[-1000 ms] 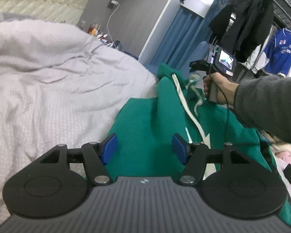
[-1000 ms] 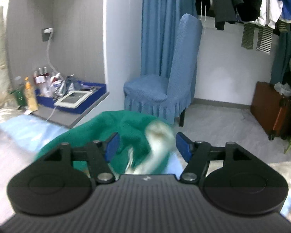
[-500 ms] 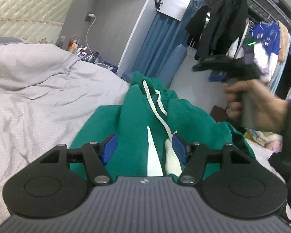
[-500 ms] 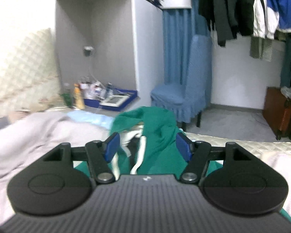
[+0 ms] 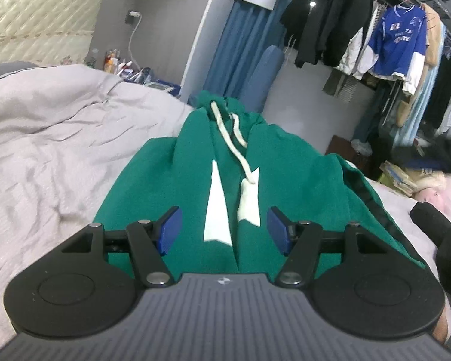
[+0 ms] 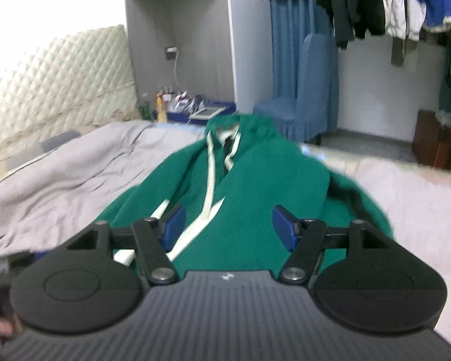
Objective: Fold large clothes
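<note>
Green hoodie (image 5: 288, 180) lengthwise on bed (image 5: 45, 138), hood far

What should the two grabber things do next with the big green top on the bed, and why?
Probably lower both tools to the near edge of the green top and pinch it. The left tool and right tool are both open and empty above it, and the top lies bunched on the grey quilt, its white cord trailing, so it needs spreading flat before folding.
</note>
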